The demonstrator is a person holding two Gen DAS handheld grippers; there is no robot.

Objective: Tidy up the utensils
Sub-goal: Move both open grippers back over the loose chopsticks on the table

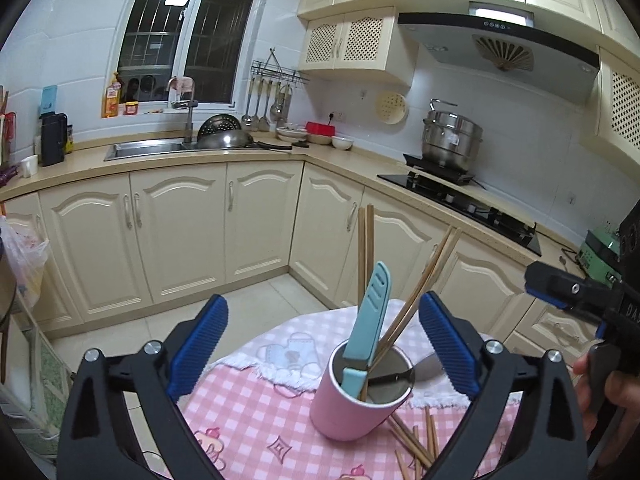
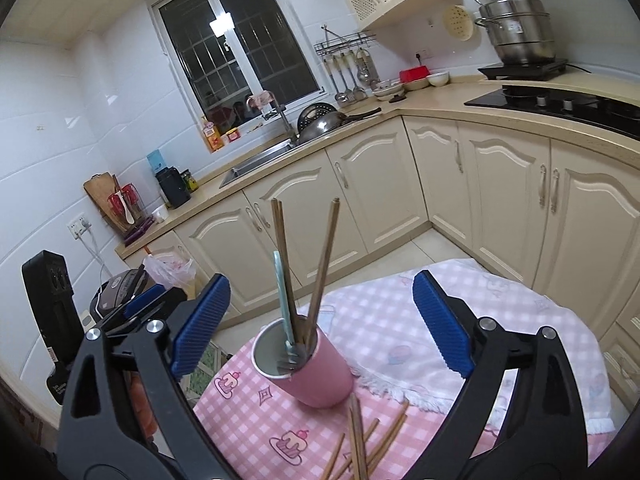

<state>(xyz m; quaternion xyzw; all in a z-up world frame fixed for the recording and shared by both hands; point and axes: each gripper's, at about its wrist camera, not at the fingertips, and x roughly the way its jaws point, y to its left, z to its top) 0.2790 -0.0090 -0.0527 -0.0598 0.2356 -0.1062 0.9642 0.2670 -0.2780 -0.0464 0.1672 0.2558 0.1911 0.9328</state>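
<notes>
A pink cup (image 1: 352, 404) (image 2: 316, 376) stands on the pink checked tablecloth (image 1: 248, 420) (image 2: 256, 420). Inside it are several wooden chopsticks (image 1: 366, 248) (image 2: 326, 256), a light blue utensil (image 1: 370, 312) (image 2: 280, 292) and a dark metal piece. More chopsticks (image 1: 416, 444) (image 2: 360, 444) lie loose on the cloth in front of the cup. My left gripper (image 1: 324, 344) is open, its blue pads wide on either side of the cup, nothing gripped. My right gripper (image 2: 322, 324) is open too, empty. In the left wrist view the right gripper (image 1: 568, 290) shows at the right edge, held by a hand.
A white towel (image 2: 460, 344) lies over the table's far side. Beyond are cream cabinets (image 1: 180, 232), a sink (image 1: 144, 150), a hob (image 1: 460, 200) with a steel pot (image 1: 452, 138), and a plastic bag (image 1: 24, 264) at the left.
</notes>
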